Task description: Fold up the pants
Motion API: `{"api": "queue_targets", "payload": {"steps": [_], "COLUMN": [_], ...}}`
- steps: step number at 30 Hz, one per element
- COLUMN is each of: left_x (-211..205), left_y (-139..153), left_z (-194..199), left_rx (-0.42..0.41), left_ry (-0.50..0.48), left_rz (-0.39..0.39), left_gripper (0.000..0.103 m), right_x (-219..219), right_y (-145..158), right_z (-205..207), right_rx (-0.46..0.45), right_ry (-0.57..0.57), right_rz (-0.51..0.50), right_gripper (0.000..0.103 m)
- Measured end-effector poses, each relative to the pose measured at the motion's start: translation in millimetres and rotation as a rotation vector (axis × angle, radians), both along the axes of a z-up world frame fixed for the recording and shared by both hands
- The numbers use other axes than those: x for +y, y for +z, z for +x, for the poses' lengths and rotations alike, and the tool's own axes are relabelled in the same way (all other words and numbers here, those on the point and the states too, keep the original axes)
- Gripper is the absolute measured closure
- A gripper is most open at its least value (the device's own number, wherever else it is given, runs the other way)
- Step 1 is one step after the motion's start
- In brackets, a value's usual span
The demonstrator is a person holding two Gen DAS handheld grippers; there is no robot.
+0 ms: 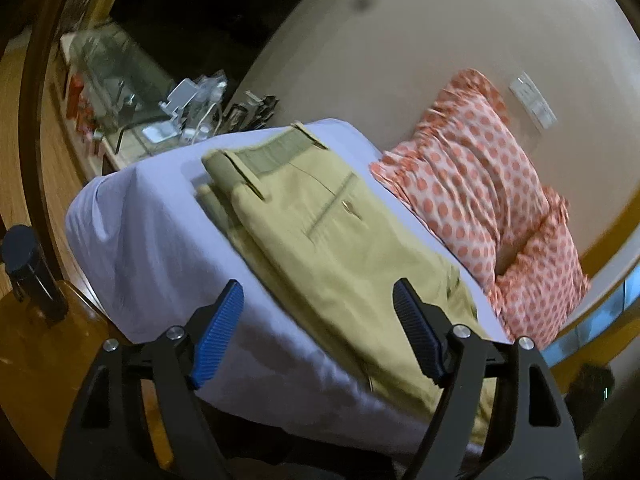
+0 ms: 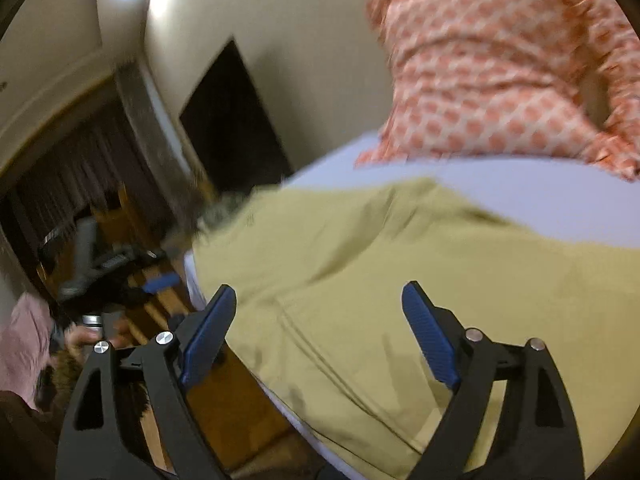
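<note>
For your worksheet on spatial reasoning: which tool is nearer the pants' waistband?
Left, probably: the waistband lies ahead of the left tool; the right tool sees only plain fabric.

Ahead of the left tongs a lavender bedsheet (image 1: 132, 248) covers the mattress, and a pillow with orange polka dots (image 1: 476, 184) leans on the cream wall (image 1: 400, 40) ahead and to their right, a white switch plate (image 1: 534, 104) above it. Ahead and to their left a cluttered glass-topped side table (image 1: 136, 136) stands by the bed. A dark bottle (image 1: 30, 276) sits on a wooden surface at their far left. Ahead of the right tongs, the dotted pillow (image 2: 492, 68) lies up against the wall; a dark doorway (image 2: 236, 120) and blurred curtains (image 2: 80, 168) are to their left.
</note>
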State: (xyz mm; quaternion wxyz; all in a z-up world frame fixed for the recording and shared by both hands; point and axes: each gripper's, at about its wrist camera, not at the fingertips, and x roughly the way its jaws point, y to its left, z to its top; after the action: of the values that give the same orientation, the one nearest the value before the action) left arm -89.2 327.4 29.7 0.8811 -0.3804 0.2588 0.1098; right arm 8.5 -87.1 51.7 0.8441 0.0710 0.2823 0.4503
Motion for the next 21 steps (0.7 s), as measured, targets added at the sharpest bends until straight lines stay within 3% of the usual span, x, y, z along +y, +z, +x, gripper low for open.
{"api": "queue_targets", "payload": {"steps": [5,10,13,17,19,21], "left_x": [21.0,23.5,21.8,19.7,25.8,35.0], "left_y": [-8.0,-18.3,-29.1,-29.7,-30.1,-30.2], "left_z": [21.0,23.9,28.5,38.1,43.1,46.0], "left_rx": [-0.002,0.013,-0.02,-0.024,-0.017,0.003], "left_ry": [-0.017,-0.029,-0.089,-0.103,-0.086,-0.048], "left_rz": [-0.132,-0.247,-0.4,-0.432,-0.438,-0.417], "left_gripper": [0.028,0.027,0.027,0.023,0.029,0.043], "right_x": [-30.3,-25.2,-21.4,-18.5,-19.3,-22.8], "right_y": [6.9,-6.0,-9.8,-14.7,-16.4,-16.7], "right_z": [1.9,7.9,11.9,11.8,11.0,9.8], "right_rx": [0.018,0.079,0.094,0.11,0.108,0.103], "right_ry": [-0.043,-0.049,-0.043,-0.031,-0.03,-0.034], "right_rz": [0.047,0.072,0.071,0.079,0.084,0.086], "right_gripper": [0.015,0.014,0.014,0.014,0.014,0.014]}}
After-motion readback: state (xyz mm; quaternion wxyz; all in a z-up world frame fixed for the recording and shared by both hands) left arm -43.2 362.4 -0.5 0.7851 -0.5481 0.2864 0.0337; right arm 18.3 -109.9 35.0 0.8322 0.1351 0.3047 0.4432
